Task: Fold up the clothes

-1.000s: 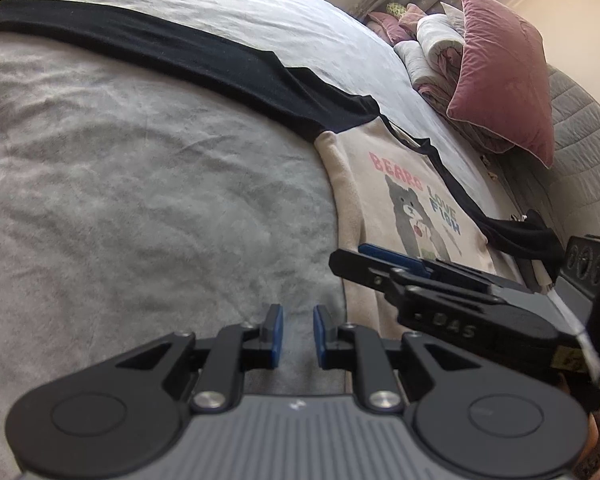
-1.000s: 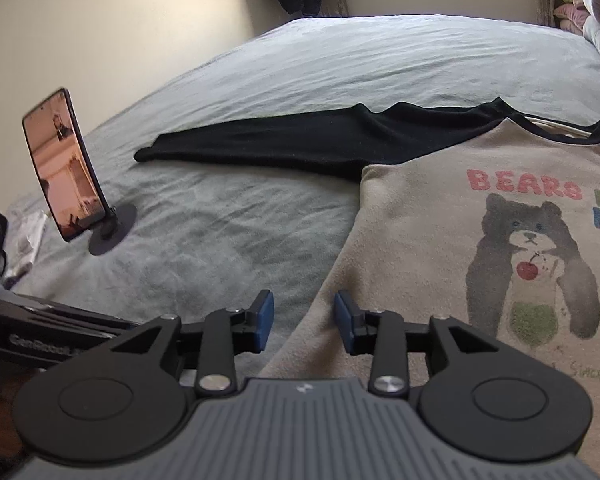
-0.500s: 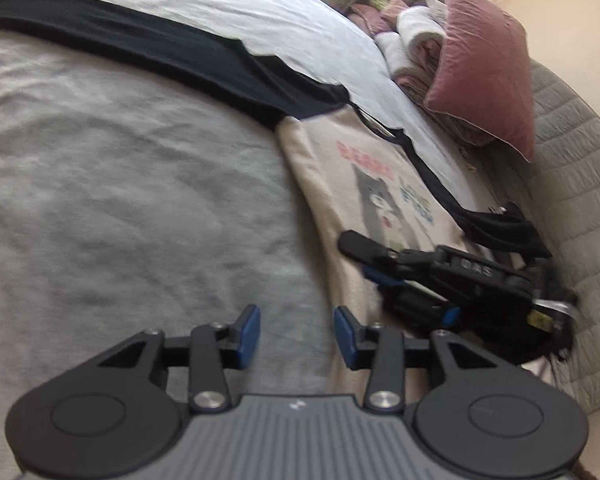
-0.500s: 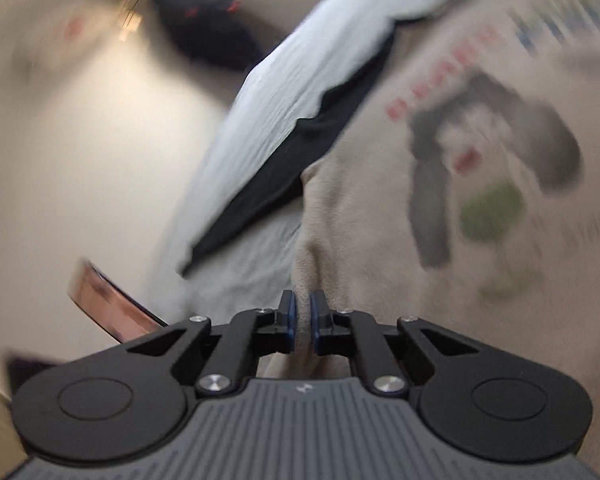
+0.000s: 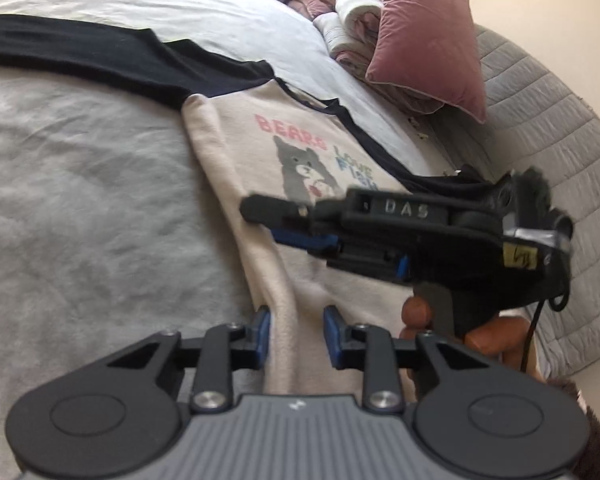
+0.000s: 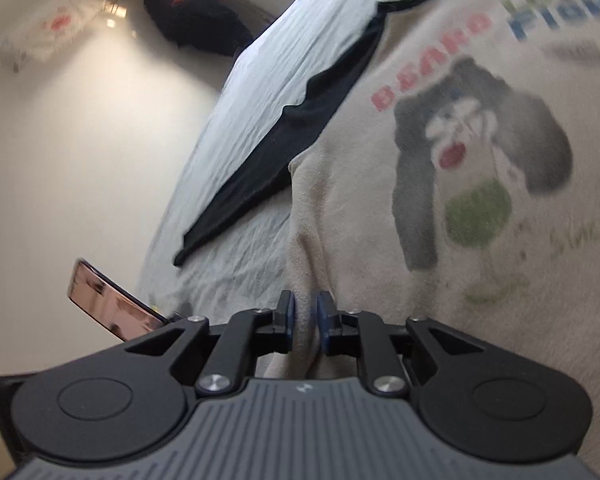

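My left hand-held gripper [image 5: 296, 334] points downward, its jaws apart after closing a little, cloth lying between the blue pads without being pressed. My right hand-held gripper [image 6: 305, 314] is rolled onto its side, jaws narrow after easing open, pads [image 6: 287, 312] pinching a fabric fold. My fingers [image 5: 418, 312] wrap its handle.

One cream sweatshirt [image 5: 332, 148] with a bear print and two black sleeves lies on one grey bedspread [image 5: 80, 184], filling the middle of the left wrist view. Two grippers show: the left gripper [image 5: 296, 334] at lower centre and the right gripper [image 5: 400, 236] at middle right. One pink velvet cushion [image 5: 424, 36] stands at upper right, beside one pile of folded bedding [image 5: 348, 16]. In the right wrist view, one phone [image 6: 112, 304] stands at lower left, and one dark garment [image 6: 196, 16] hangs at upper left.
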`<act>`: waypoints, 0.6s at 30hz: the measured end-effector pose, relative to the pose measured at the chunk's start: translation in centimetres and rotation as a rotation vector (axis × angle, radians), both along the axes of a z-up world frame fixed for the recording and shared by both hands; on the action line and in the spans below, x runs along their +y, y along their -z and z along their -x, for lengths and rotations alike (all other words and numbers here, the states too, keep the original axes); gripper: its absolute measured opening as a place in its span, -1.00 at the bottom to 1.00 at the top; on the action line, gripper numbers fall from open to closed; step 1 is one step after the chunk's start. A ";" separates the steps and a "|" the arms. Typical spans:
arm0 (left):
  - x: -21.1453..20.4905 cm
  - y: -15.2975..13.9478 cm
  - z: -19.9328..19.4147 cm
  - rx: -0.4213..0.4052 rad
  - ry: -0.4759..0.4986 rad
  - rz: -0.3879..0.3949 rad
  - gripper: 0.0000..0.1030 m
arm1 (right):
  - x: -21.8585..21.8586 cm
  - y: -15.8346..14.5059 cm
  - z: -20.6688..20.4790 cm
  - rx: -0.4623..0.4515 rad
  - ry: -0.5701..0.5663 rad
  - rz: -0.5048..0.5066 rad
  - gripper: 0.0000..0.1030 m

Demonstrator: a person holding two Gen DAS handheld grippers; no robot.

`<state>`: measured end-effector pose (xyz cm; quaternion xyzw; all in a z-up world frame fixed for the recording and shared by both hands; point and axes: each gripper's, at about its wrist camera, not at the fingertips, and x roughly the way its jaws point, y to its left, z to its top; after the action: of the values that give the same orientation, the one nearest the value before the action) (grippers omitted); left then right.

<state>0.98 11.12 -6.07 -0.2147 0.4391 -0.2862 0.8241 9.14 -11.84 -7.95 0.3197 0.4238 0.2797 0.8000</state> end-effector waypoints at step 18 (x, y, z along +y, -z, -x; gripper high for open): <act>-1.3 -0.3 0.2 -0.019 0.050 -0.017 -0.45 | 5.0 -3.2 -1.4 -0.155 -0.191 0.344 -0.25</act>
<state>0.81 9.86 -5.75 -0.1940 0.4389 -0.3049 0.8227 10.57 -6.87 -4.74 0.1143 0.4311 0.3016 0.8427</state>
